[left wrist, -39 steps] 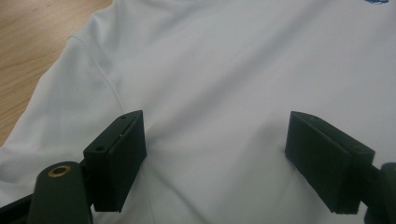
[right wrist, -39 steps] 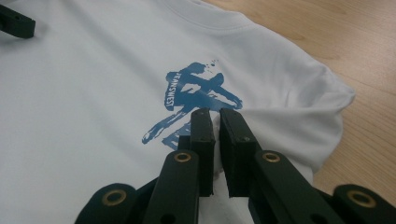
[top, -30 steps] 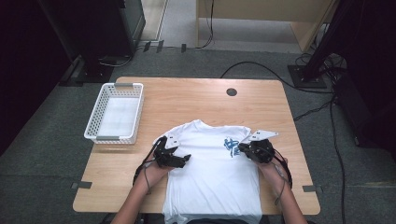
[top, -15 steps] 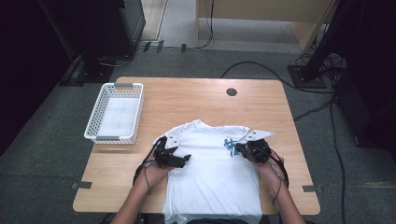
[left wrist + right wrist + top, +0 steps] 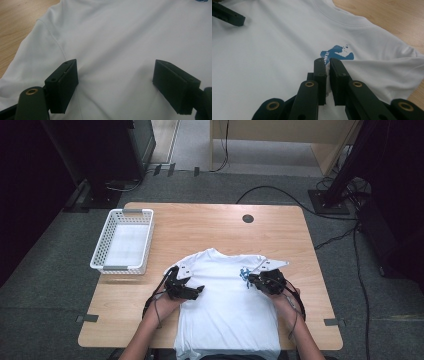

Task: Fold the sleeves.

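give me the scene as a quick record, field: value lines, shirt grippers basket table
work in hand: folding a white t-shirt laid flat on the wooden table
shirt print: small blue logo on the chest
left gripper: jaws open, set down on the shirt's front, nothing pinched
right gripper: jaws shut on a fold of the shirt's sleeve, beside the logo
sleeve: pulled in over the shirt's body
basket: white, at the table's left edge, apart from the shirt; contents cannot tell
table hole: dark round grommet near the far edge

L gripper [image 5: 192,291] fingers wide apart, R gripper [image 5: 253,281] fingers pinched together, both forearms low.
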The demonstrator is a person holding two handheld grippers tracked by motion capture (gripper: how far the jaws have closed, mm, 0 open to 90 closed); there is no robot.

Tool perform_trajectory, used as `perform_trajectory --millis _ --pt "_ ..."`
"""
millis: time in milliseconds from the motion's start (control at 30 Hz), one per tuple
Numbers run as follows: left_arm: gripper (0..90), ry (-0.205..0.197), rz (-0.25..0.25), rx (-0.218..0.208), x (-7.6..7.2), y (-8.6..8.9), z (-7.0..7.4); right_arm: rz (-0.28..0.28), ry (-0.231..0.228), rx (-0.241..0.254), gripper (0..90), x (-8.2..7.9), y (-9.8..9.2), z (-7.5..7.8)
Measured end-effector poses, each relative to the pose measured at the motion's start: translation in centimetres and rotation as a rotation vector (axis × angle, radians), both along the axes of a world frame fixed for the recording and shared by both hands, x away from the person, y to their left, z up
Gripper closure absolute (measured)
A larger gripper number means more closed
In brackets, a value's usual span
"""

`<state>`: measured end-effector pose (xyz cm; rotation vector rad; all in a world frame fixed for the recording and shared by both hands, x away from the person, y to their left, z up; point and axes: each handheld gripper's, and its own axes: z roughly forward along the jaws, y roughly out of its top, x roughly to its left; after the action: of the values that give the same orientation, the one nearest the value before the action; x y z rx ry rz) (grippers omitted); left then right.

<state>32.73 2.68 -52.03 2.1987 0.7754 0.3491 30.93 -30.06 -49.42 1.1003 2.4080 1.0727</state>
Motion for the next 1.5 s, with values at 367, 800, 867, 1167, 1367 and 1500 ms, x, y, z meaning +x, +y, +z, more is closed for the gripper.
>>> perform_trajectory --millis 367,800,867,1167,1367,1500 --pt "20.9 0.000 0.000 0.000 0.0 0.0 0.0 0.009 0.021 0.035 84.3 0.5 1.1 -0.4" --pt "20.9 0.000 0.000 0.000 0.0 0.0 0.0 0.014 0.027 0.052 83.3 0.6 1.8 -0.5" --pt "20.9 0.000 0.000 0.000 0.0 0.0 0.0 0.016 0.031 0.052 83.3 0.6 1.9 -0.6" --pt "20.9 0.000 0.000 0.000 0.0 0.0 0.0 0.026 0.034 0.057 83.2 0.6 2.3 -0.6" --pt "20.9 0.000 0.000 0.000 0.0 0.0 0.0 0.032 0.036 0.056 82.9 0.7 2.6 -0.8" --pt "20.9 0.000 0.000 0.000 0.0 0.0 0.0 0.033 0.038 0.054 80.6 0.7 2.7 -0.8"
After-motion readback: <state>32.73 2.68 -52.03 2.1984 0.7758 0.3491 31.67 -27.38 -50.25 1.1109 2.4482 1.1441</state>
